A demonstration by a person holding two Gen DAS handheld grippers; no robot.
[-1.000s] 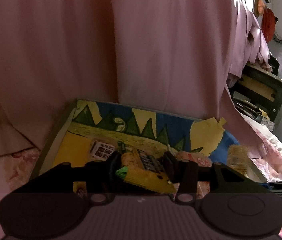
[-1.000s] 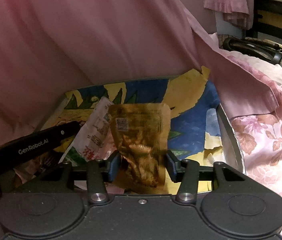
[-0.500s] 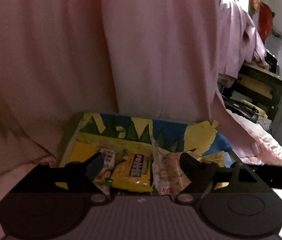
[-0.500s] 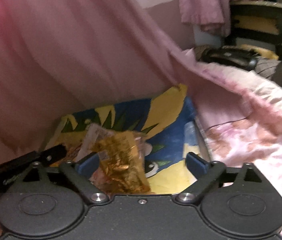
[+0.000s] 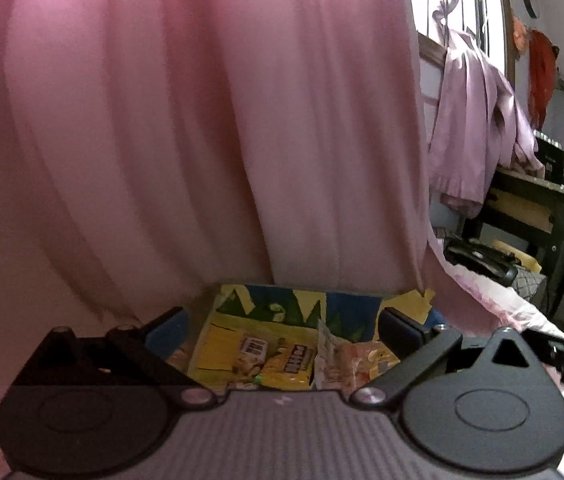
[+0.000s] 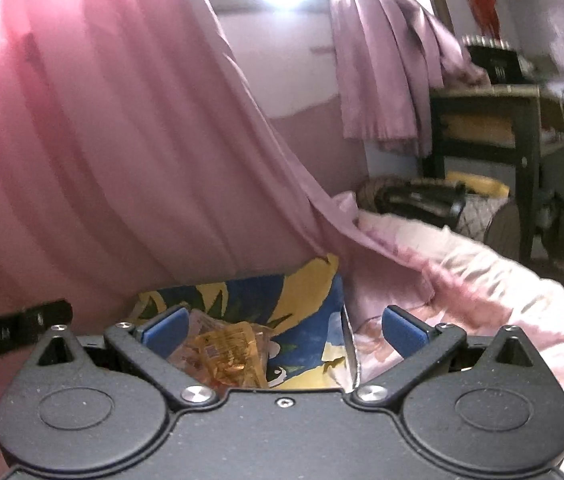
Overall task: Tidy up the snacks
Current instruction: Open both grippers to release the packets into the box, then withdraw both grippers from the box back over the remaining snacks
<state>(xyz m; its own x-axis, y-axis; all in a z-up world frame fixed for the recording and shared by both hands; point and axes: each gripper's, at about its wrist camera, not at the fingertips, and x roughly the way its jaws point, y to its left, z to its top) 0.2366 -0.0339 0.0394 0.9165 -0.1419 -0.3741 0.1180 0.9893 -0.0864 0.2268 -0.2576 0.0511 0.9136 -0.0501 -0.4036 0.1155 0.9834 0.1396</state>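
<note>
Pink curtain (image 5: 209,128) hangs the full width behind everything; its hem drapes onto the far edge of the tray, likely just where it falls, not placed.

Bed (image 6: 482,280), floral pink cover, carries the tray. A dark side table (image 6: 514,120) stands well apart past the bed's right end.

Tray (image 5: 282,304), painted blue and yellow, lies flat on the bed against the curtain; its raised metal rim shows at the right edge in the right wrist view. Judged to be the collecting place: the rim keeps loose packets from sliding onto the soft cover.

Snacks lie inside the tray, side by side, flat:
- yellow packet (image 5: 282,364), toward the tray's left half, barcode label beside it;
- pale pink packet (image 5: 358,360), touching the yellow one, near the middle;
- golden crinkled pouch (image 6: 229,356), toward the right half, overlapping the pile's edge.

Left tool (image 5: 282,328): jaws spread wide, nothing between them, hanging above the near edge of the tray over the yellow packet.
Right tool (image 6: 282,330): jaws likewise wide and empty, above the golden pouch and the right rim.

Both tools empty suggests these packets are set down; row looks rough, could want straightening.
</note>
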